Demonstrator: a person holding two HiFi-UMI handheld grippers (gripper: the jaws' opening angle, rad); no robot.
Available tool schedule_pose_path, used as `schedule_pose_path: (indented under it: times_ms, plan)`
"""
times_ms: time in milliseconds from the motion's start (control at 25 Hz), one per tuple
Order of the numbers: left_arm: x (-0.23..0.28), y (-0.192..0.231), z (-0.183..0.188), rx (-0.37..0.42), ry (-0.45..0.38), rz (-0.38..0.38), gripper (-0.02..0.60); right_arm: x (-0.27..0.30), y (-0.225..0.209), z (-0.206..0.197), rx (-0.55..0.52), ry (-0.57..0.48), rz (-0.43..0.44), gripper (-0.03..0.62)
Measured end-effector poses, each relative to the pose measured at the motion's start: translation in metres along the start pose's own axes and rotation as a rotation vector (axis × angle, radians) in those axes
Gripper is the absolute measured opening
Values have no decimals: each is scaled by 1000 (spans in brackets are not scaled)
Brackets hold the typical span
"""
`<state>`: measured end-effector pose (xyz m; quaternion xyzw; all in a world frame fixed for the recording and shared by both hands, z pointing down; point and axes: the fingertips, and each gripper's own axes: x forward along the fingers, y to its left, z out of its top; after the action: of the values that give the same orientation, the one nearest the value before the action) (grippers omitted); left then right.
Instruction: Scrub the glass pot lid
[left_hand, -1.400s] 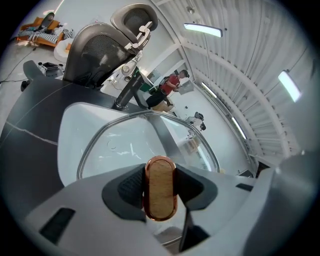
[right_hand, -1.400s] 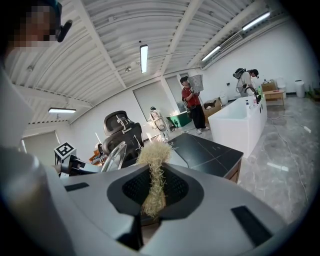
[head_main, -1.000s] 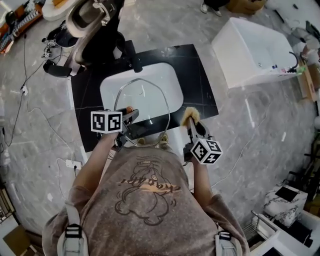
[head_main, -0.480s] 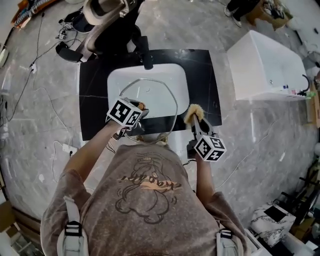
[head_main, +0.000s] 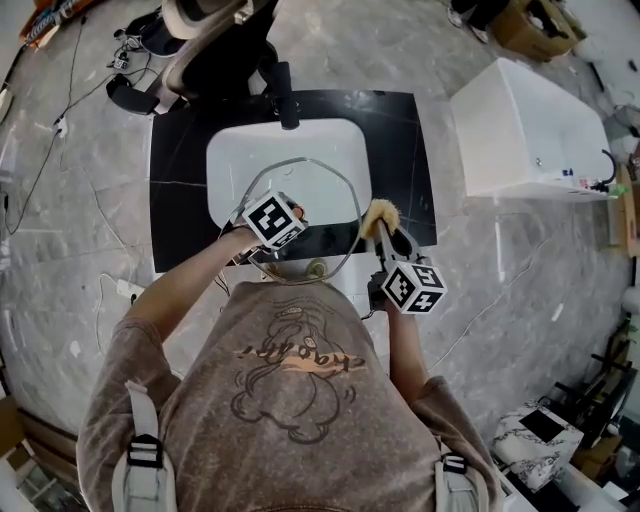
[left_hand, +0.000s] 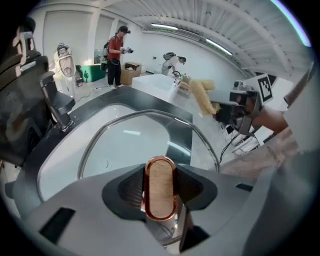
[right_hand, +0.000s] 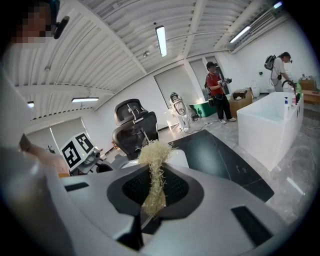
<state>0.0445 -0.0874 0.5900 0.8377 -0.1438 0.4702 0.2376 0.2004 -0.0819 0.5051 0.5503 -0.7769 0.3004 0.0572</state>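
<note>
- Your left tongs (left_hand: 160, 196) are clamped on the glass lid's knob (left_hand: 160, 172). The jaws press in from both sides of the copper-rimmed wooden oval.
- The glass lid (head_main: 322, 205) sits mid-frame in the head view, carried by that knob.
- Most of the lid hangs over the white sink basin (head_main: 228, 150). Its lower rim reaches past the front strip of the black bench (head_main: 400, 150), toward your body.
- I can't tell whether the lid rim touches the basin or the bench.
- In the left gripper view the steel rim arcs away from the jaws, and the basin shows through the glass.
- Your right tongs (right_hand: 154, 200) are closed on a straw-coloured fibre scrubber (right_hand: 156, 157). They pinch its lower end, and the frayed tuft sticks up above the jaws.
- In the head view the scrubber is right of centre, just beside the lid's right rim and over the bench.
- The left gripper view shows the scrubber off to the right of the rim, apart from the glass.
- The right tongs' marker cube is lower right of the scrubber. The left tongs' cube overlaps the lid's left half.
- The black faucet (head_main: 283, 95) is at the top edge of the basin, well apart from both tongs.
- An office chair (head_main: 215, 40) is at the top of the frame, and a white tub (head_main: 520, 110) is on the floor at the upper right.
</note>
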Motion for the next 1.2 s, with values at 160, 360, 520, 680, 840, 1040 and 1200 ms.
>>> schedule_pose_path:
  times_ms: [160, 360, 520, 680, 840, 1040, 1200]
  plan:
    - [20, -8, 4, 152, 55, 6, 178, 2, -5, -4, -7, 16, 5, 49]
    - [34, -28, 3, 316, 120, -51, 178, 3, -6, -8, -3, 25, 14, 49]
    - [43, -31, -5, 367, 177, -51, 178, 6, -4, -12, 4, 28, 21, 48]
    - [49, -29, -11, 383, 221, -38, 178, 10, -2, -15, 1, 37, 30, 49]
    - [54, -30, -12, 392, 229, -25, 178, 15, -1, -17, -14, 55, 36, 49]
    - [61, -30, -12, 391, 214, -6, 178, 26, -5, -18, -67, 91, 47, 49]
    - [62, -31, -11, 388, 199, -6, 178, 33, -6, -20, -89, 118, 58, 49]
